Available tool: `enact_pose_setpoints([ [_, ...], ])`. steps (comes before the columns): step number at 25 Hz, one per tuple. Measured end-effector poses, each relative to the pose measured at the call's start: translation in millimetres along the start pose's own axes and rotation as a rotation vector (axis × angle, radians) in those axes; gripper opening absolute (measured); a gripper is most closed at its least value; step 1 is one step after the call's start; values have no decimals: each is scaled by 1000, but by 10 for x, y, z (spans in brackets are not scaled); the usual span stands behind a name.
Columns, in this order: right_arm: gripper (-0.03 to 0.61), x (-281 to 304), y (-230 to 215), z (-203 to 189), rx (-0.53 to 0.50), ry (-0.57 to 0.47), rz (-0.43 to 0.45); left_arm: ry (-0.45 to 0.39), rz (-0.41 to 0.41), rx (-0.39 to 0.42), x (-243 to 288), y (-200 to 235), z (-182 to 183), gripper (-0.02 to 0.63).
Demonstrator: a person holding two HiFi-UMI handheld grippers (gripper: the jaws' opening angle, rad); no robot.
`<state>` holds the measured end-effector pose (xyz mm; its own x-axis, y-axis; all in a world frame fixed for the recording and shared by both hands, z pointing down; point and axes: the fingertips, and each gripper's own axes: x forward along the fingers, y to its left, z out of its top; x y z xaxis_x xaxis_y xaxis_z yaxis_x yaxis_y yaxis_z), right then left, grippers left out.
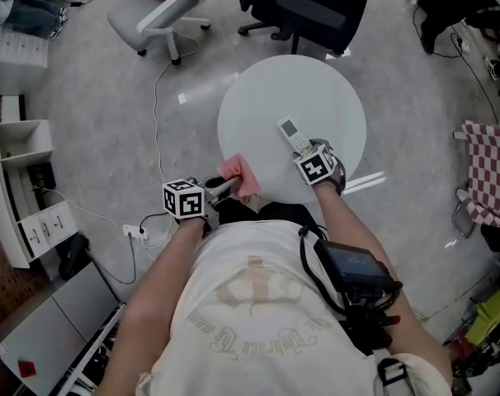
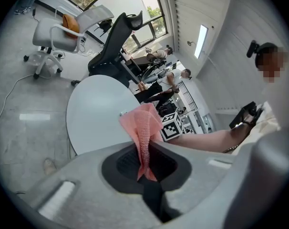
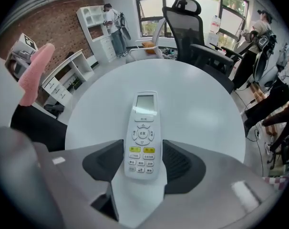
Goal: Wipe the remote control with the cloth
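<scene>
As left gripper point(image 2: 145, 149) pinches cloth point(image 2: 143, 124), right gripper point(image 3: 143, 162) clamps remote control point(image 3: 144, 128) — its view alone shows buttons.

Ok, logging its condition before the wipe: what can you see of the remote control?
The remote control is slim white plastic, face up, with a small grey screen at its far end, white buttons and two yellow ones. It seems to lie on the round white table; the right gripper is closed on its near end. The pink cloth is held apart from it.

Left tongs point(image 2: 145, 163) clamped on pink cloth point(image 2: 144, 128), round white table point(image 2: 94, 113) beyond
</scene>
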<state>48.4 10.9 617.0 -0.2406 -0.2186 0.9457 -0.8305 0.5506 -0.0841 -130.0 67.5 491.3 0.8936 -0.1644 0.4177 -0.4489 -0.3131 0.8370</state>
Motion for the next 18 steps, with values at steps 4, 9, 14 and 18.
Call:
enact_pose_setpoints([
  [4,266,-120,89,-63,63,-57,-13,18,-20,28,-92,-27,-49,18],
  [9,156,-500,140,60,206,-235,-84,21,-60,108,-221,-5,128,18],
  [14,17,-1124,280,66,324,-421,-197,40,-109,267,-351,-169,262,18],
  [18,8,-1578,590,-18,451,-564,-224,44,-146,406,-514,-379,293,18],
])
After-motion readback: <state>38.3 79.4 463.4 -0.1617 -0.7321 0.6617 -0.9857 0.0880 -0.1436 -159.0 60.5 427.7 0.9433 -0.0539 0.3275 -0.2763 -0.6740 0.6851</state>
